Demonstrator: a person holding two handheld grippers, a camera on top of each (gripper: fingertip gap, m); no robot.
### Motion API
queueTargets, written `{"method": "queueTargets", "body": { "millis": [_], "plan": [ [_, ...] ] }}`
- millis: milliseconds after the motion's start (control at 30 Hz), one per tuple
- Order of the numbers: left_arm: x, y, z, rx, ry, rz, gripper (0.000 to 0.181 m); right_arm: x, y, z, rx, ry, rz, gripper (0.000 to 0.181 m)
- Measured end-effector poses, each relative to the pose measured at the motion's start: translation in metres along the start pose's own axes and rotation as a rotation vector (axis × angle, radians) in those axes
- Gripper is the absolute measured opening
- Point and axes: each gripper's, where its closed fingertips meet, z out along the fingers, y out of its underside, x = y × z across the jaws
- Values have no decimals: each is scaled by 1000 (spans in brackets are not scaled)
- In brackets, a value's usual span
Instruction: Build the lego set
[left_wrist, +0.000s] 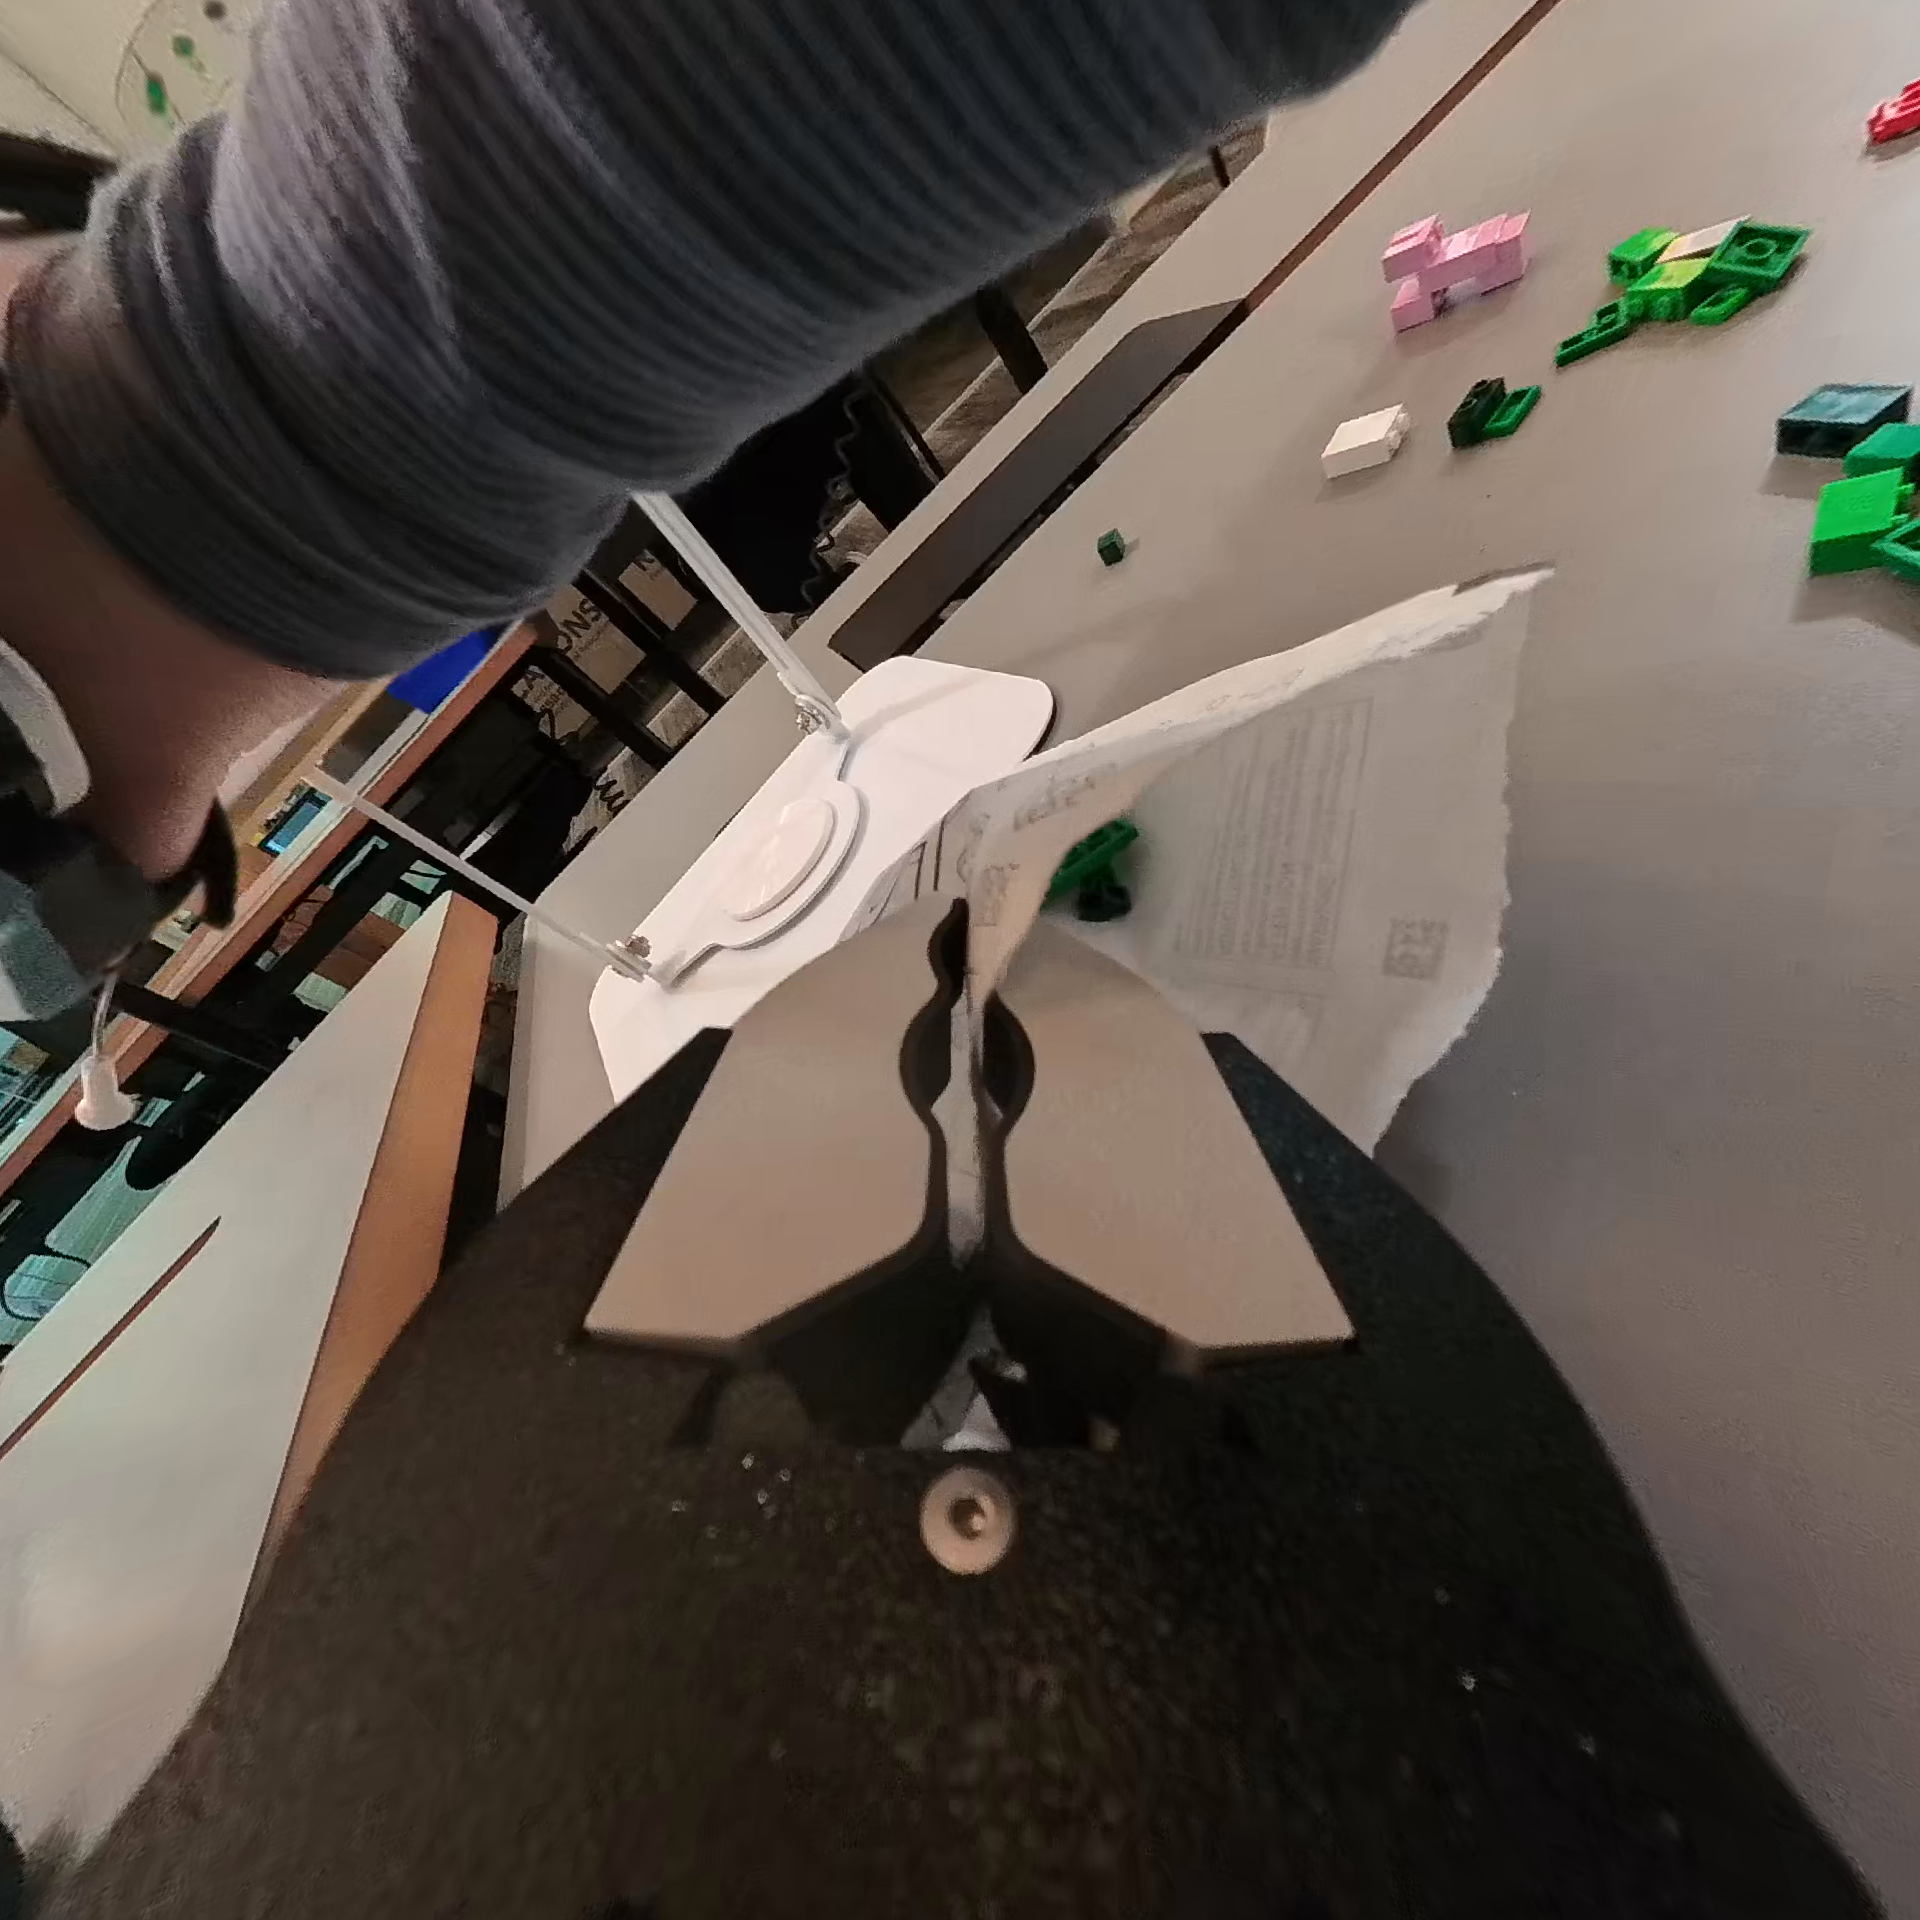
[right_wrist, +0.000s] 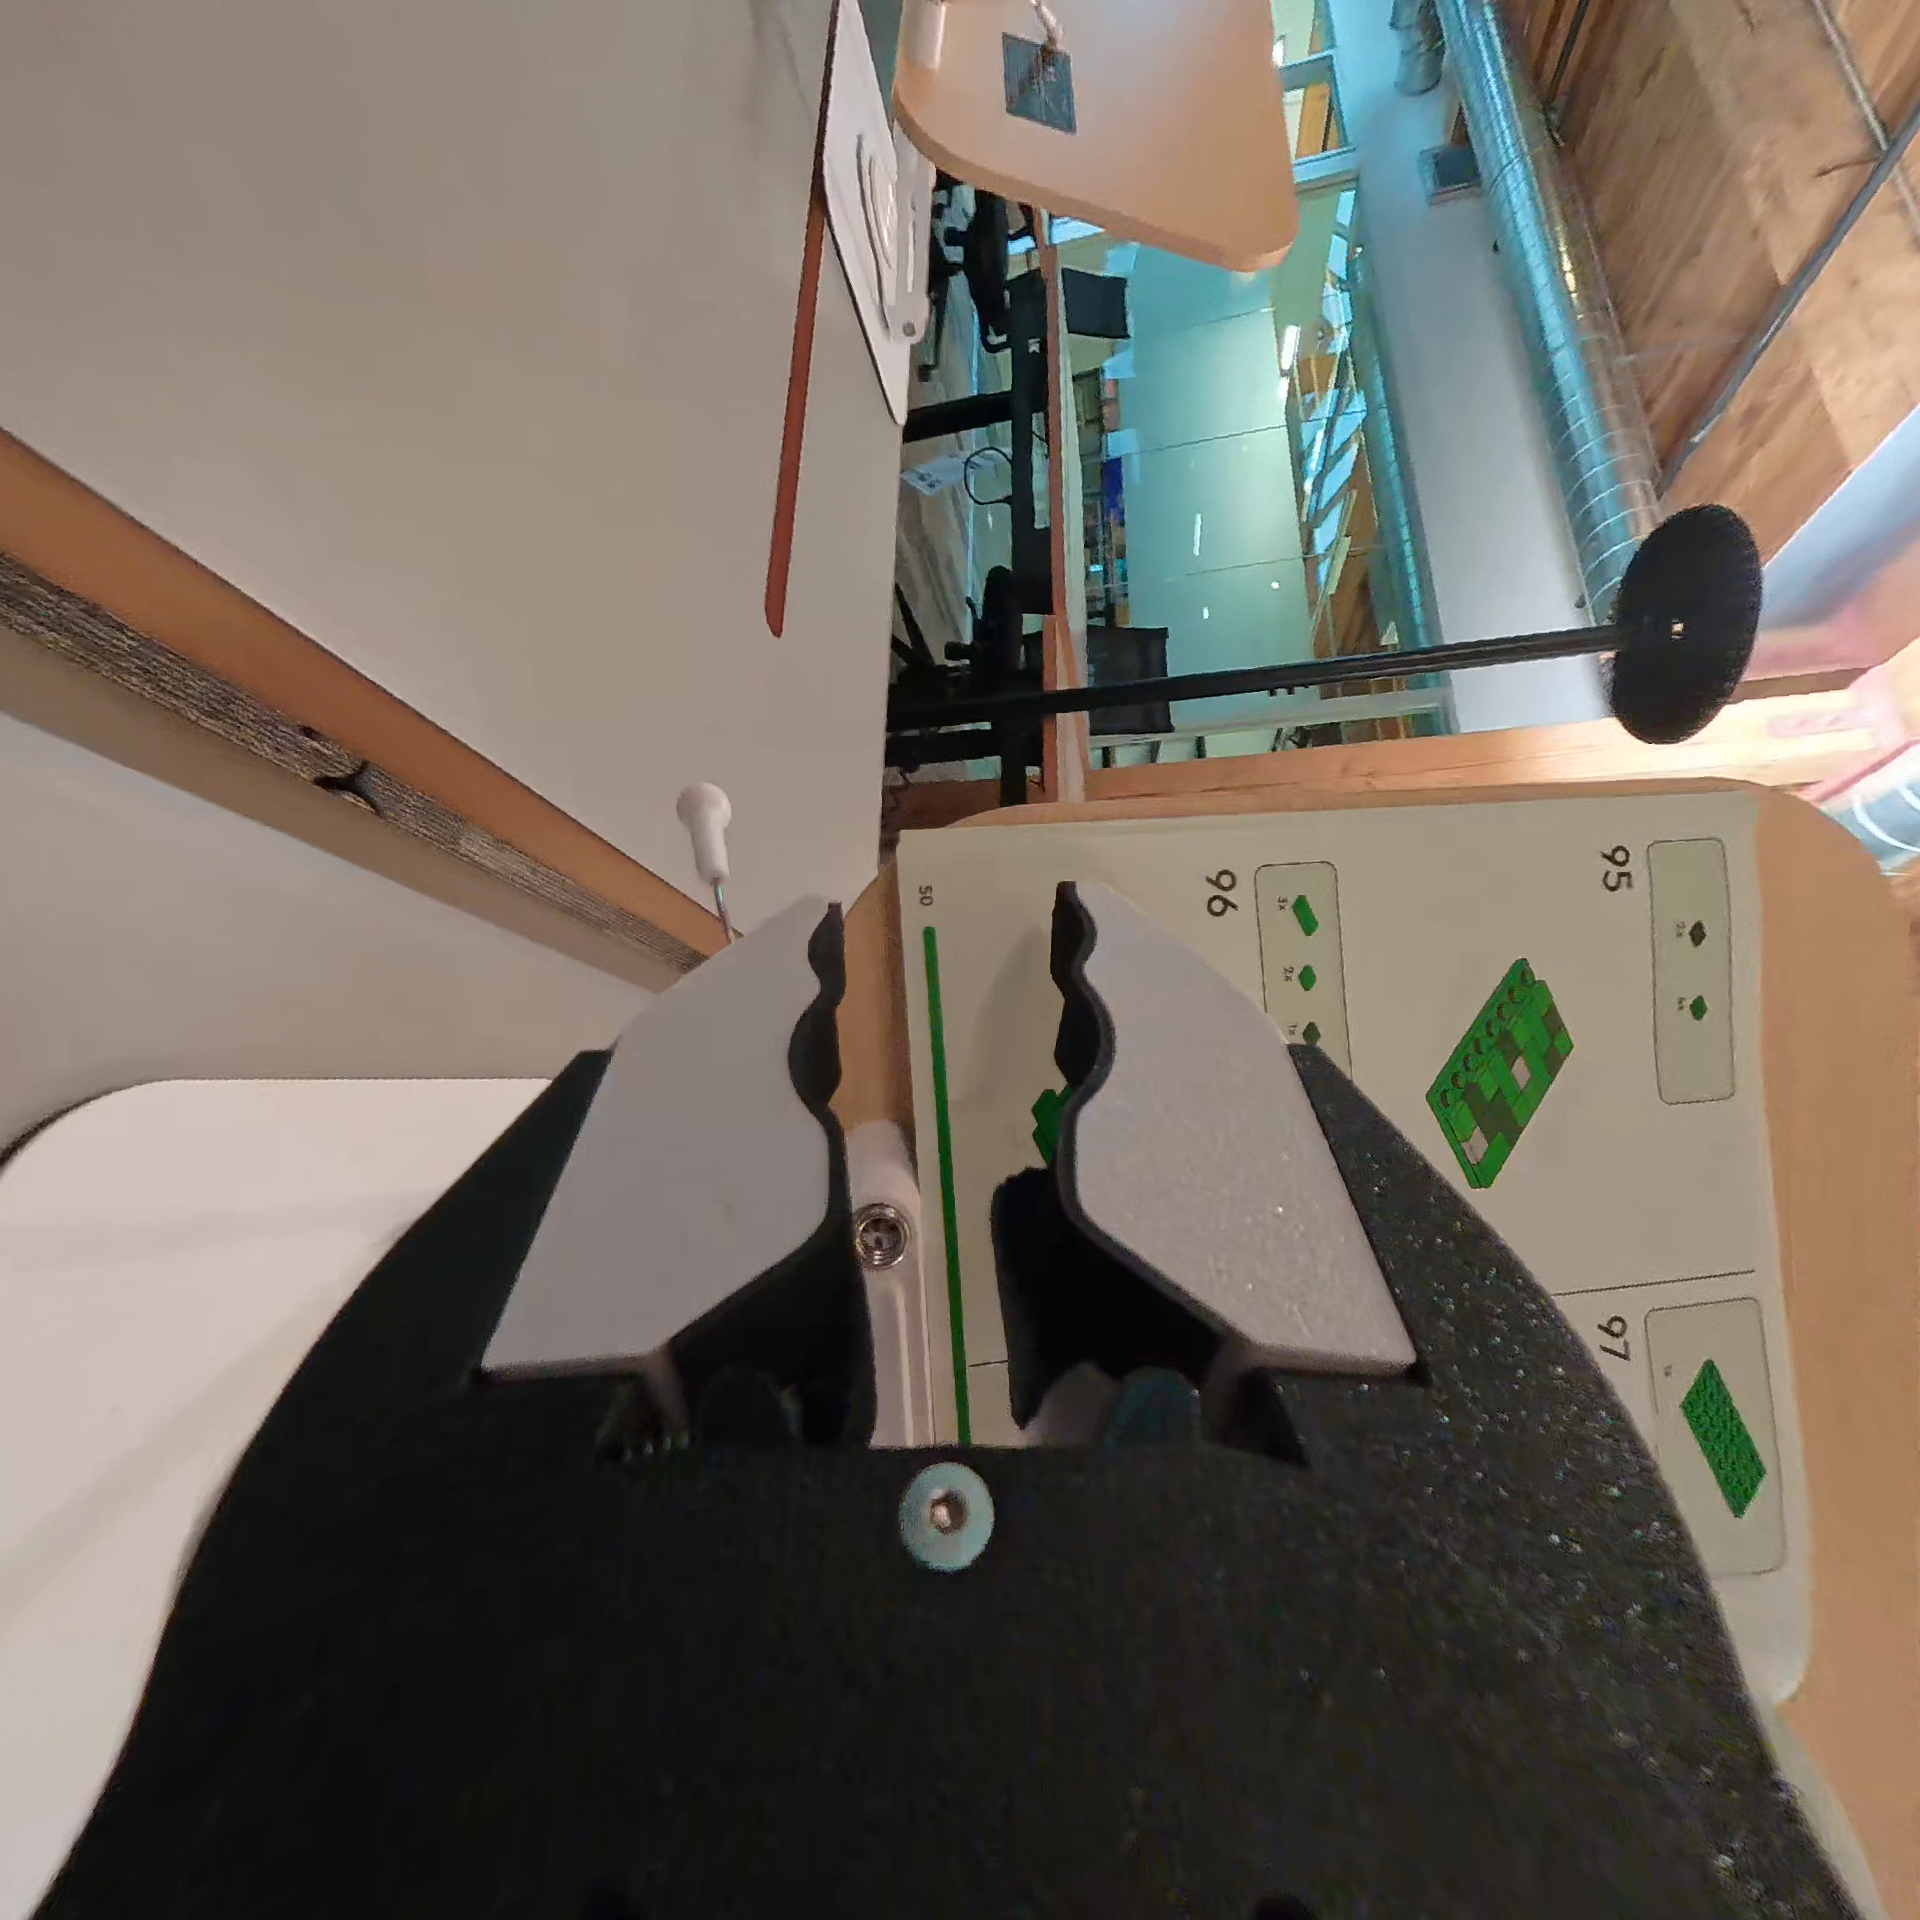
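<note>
Left claw (left_wrist: 968, 935) pinching torn paper bag (left_wrist: 1278, 831), jaws closed tight on its edge, bag lifting off grey worktop (left_wrist: 1662, 1143). Green brick (left_wrist: 1093, 847) peeking from under bag. Loose bricks lying farther out on worktop: pink cluster (left_wrist: 1455, 265), green pile (left_wrist: 1694, 281), white brick (left_wrist: 1365, 443). White stand base (left_wrist: 831, 831) sitting just beside bag. Grey sleeve (left_wrist: 520, 312) crossing above. Right claw (right_wrist: 948, 914) hanging open, gripping nothing, pointing at instruction booklet (right_wrist: 1455, 1091) propped on wooden stand (right_wrist: 1849, 935).

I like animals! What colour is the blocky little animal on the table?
Pink, seen best in the left wrist view.
</note>
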Motion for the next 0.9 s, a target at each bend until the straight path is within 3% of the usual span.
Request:
{"method": "queueTargets", "body": {
  "millis": [267,900],
  "plan": [
    [1,1,1,-8,5,-2,0,0,4,4,-43,74,-127,33],
    [1,7,3,-40,21,-31,0,6,-7,2,-49,50,-127,25]
  ]
}}
